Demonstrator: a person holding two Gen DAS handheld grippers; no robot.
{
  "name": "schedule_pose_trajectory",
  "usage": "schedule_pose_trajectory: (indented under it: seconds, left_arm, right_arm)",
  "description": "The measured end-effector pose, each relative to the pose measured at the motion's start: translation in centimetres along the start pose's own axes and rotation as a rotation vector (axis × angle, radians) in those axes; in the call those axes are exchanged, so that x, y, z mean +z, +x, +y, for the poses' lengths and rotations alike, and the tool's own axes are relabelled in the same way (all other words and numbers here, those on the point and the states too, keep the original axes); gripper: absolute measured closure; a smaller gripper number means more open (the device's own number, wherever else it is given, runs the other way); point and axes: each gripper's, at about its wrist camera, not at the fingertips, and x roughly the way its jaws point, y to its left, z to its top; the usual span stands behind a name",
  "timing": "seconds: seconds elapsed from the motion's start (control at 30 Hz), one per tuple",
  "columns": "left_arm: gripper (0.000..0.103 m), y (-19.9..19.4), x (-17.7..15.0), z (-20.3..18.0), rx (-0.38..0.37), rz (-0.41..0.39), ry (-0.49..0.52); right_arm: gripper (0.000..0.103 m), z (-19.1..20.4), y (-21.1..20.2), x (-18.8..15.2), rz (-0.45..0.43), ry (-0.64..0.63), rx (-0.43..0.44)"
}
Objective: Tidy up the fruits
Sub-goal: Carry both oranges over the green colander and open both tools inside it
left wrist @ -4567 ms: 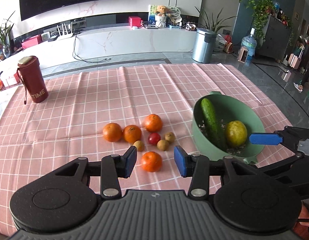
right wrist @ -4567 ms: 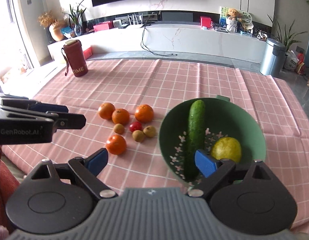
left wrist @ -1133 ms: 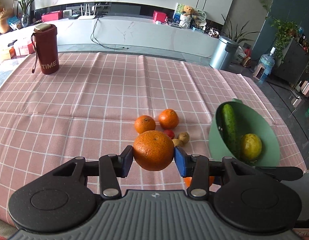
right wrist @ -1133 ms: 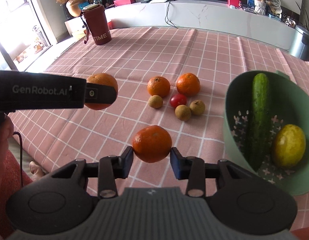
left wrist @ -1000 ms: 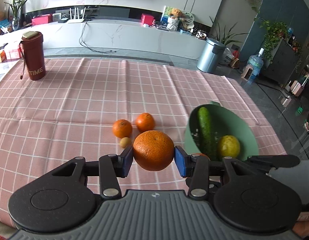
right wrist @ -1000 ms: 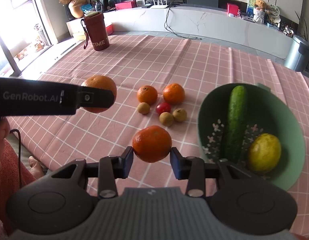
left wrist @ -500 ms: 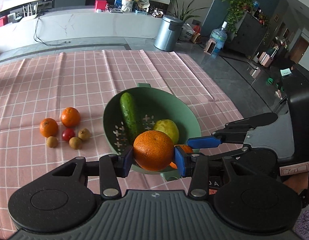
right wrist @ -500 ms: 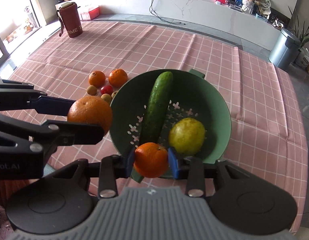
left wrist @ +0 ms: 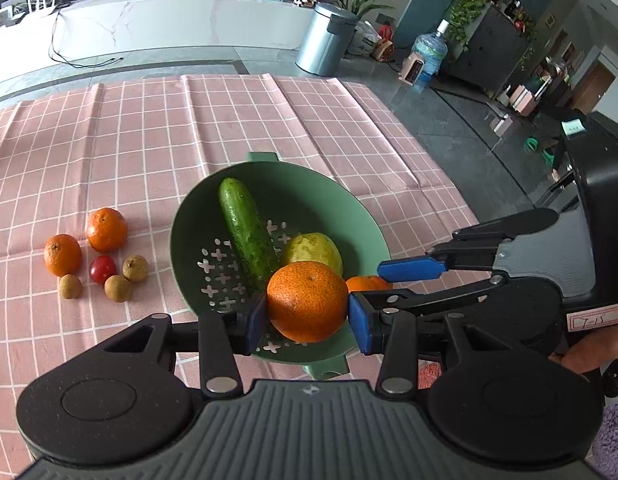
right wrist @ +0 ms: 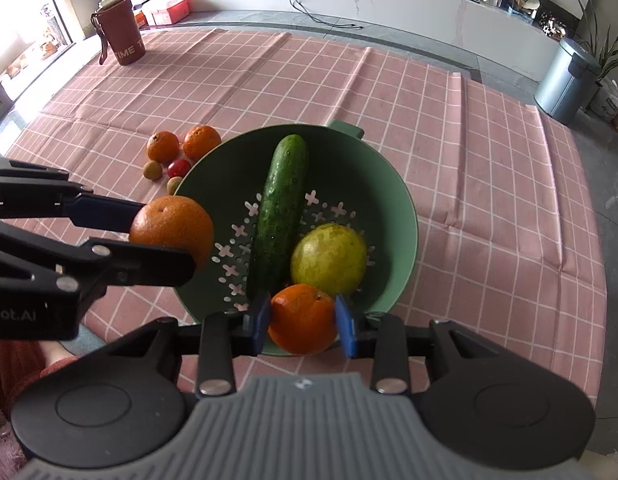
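Left on worktop (left wrist: 157,128): two small oranges (left wrist: 107,229), cherry tomato (left wrist: 103,269), three small brown fruits (left wrist: 116,288), all loose beside green colander (left wrist: 351,216). Those are yours to fetch. Colander holds cucumber (left wrist: 247,226) and yellow-green fruit (left wrist: 313,247). Your left tool (left wrist: 307,314) pinches big orange (left wrist: 307,306) over near rim. Your right tool (right wrist: 303,320), jaws just closing tighter, pinches smaller orange (right wrist: 303,318) over near rim too. Neither released yet. Roughly third done.

left gripper (left wrist: 307,322): black arms, blue pads, silver screws | right gripper (right wrist: 303,322): same (ribbed grey base)
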Motion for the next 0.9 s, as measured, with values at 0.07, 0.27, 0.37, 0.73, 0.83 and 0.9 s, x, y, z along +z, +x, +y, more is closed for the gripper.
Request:
schedule_pose_trajectory:
  seconds: [0.07, 0.27, 0.37, 0.73, 0.83, 0.9]
  left_arm:
    - [0.054, 0.5, 0.2, 0.0, 0.015, 0.015, 0.008]
    - [0.054, 2.0, 0.4, 0.7, 0.027, 0.055, 0.006]
    - [0.054, 2.6, 0.3, 1.2, 0.042, 0.089, -0.003]
    - [0.053, 4.6, 0.3, 2.5, 0.080, 0.151, -0.023]
    - [0.052, 4.4, 0.0, 2.7, 0.067, 0.137, -0.047]
    - [0.048, 4.1, -0.1, 2.7, 0.064, 0.133, -0.050]
  right_arm:
    - [0.072, 0.1, 0.4, 0.4, 0.017, -0.016, -0.008]
    - [0.072, -0.8, 1.8, 0.9, 0.051, -0.037, 0.031]
    - [0.072, -0.8, 3.0, 1.3, 0.074, -0.048, 0.045]
    - [0.070, -0.6, 5.7, 2.1, 0.127, -0.109, 0.060]
    - [0.069, -0.8, 5.8, 2.0, 0.133, -0.104, 0.060]
    - [0.066, -0.8, 5.5, 2.0, 0.139, -0.098, 0.053]
